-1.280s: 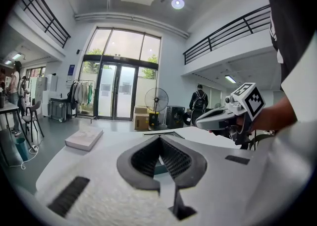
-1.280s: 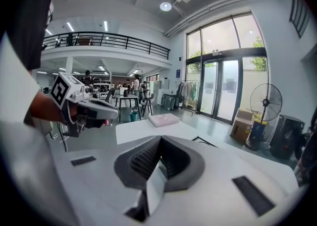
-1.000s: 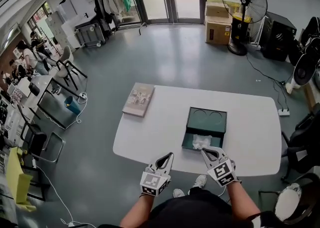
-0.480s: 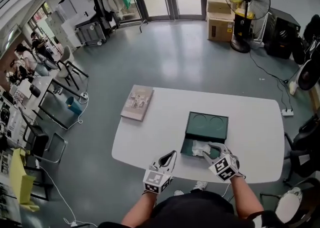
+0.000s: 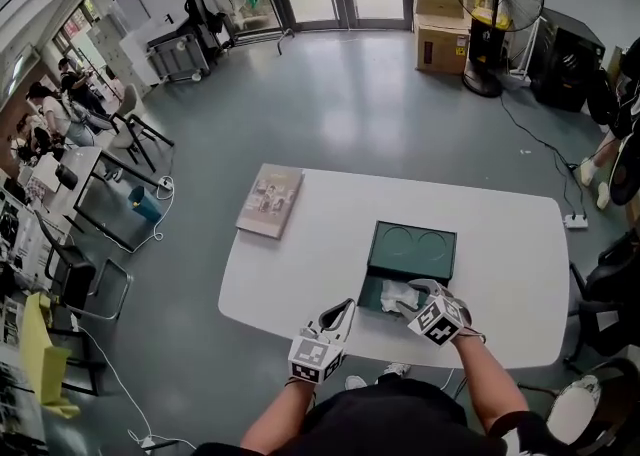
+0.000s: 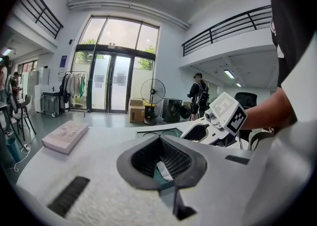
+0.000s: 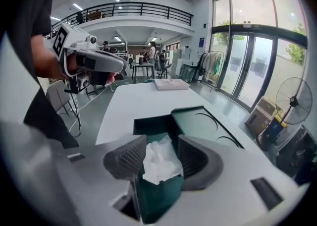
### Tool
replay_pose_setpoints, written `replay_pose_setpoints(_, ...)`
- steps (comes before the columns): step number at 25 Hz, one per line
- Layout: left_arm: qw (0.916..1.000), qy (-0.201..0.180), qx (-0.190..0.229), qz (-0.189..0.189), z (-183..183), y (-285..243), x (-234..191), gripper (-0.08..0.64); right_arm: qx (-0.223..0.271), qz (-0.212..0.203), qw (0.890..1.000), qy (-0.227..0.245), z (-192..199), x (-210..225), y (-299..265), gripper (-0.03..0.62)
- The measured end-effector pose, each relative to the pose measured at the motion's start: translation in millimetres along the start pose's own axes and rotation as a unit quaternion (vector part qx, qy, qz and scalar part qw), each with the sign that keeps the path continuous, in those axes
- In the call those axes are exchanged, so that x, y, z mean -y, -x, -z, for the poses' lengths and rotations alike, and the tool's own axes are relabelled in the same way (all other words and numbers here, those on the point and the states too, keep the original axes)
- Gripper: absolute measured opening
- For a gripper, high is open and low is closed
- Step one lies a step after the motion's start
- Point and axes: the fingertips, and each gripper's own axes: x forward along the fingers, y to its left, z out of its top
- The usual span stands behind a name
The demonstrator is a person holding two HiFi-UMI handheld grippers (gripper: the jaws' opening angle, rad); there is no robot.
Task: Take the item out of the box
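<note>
**A:** What is the right gripper (image 5: 408,301) doing in the head view?

**B:** It sits over the near end of the one green box (image 5: 412,249), with the forearm bent inward from lower right. One crumpled white paper (image 5: 397,294) lies inside that near end, at the jaw tips.

**A:** And the other hand?

**B:** The left gripper (image 5: 345,308) hovers just left of the box, over the near edge of the white table (image 5: 300,264), with the forearm straight and pointing forward. One book (image 5: 270,201) lies well left of the box, towards the far side.

**A:** What does the left gripper view show?

**B:** The jaw tips meet and grip nothing. The right gripper's marker cube shows to the right, tilted down towards the box.

**A:** And the right gripper view?

**B:** The jaws are opening. The paper (image 7: 159,163) sits loose between the two pads, released, inside the box. The box's far half (image 7: 198,121) shows two ring outlines. The left gripper (image 7: 99,64) hangs at upper left.
</note>
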Motion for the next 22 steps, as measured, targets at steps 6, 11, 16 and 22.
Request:
replay_pose_setpoints(6, 0.9999, 0.004, -0.008, -0.010, 2, -2, -7, 0.014, -0.046, -0.026, 0.998, 0.019, 12, 3, -28, 0.209)
replay_pose_setpoints(11, 0.9996, 0.011, -0.018, -0.016, 10, -7, -10, 0.014, -0.080, -0.053, 0.995, 0.032, 30, 5, -45, 0.209)
replay_pose_setpoints(16, 0.9995, 0.017, -0.020, -0.019, 12, -7, -15, 0.014, -0.117, -0.071, 0.990, 0.046, 43, -3, -61, 0.209)
replay_pose_setpoints(22, 0.9993, 0.025, -0.010, -0.027, -4, -12, -19, 0.014, -0.154, -0.085, 0.983, 0.061, 57, -3, -78, 0.187)
